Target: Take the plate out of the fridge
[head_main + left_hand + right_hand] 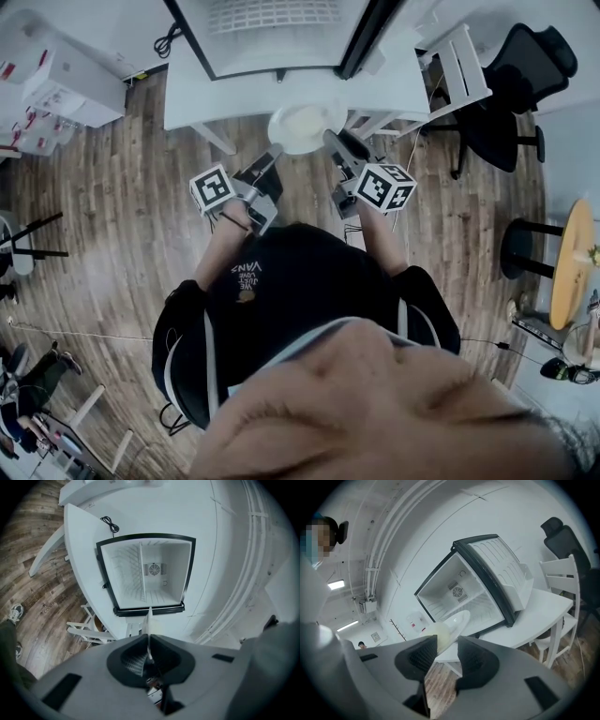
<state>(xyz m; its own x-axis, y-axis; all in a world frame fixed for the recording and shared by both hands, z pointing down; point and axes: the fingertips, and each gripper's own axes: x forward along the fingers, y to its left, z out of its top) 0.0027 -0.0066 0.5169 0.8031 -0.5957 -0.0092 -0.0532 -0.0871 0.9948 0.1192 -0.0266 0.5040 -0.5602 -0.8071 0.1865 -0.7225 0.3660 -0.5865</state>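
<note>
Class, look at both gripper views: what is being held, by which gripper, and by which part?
The left gripper is shut on the rim of the white plate, edge-on between its jaws. The right gripper has its jaws apart, clamping nothing.

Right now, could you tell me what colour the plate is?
The plate is plain white; the head view shows it best.

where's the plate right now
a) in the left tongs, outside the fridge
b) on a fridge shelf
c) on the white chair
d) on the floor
a: the left tongs are shut on the plate's edge, and the plate is out in front of the open fridge.
</note>
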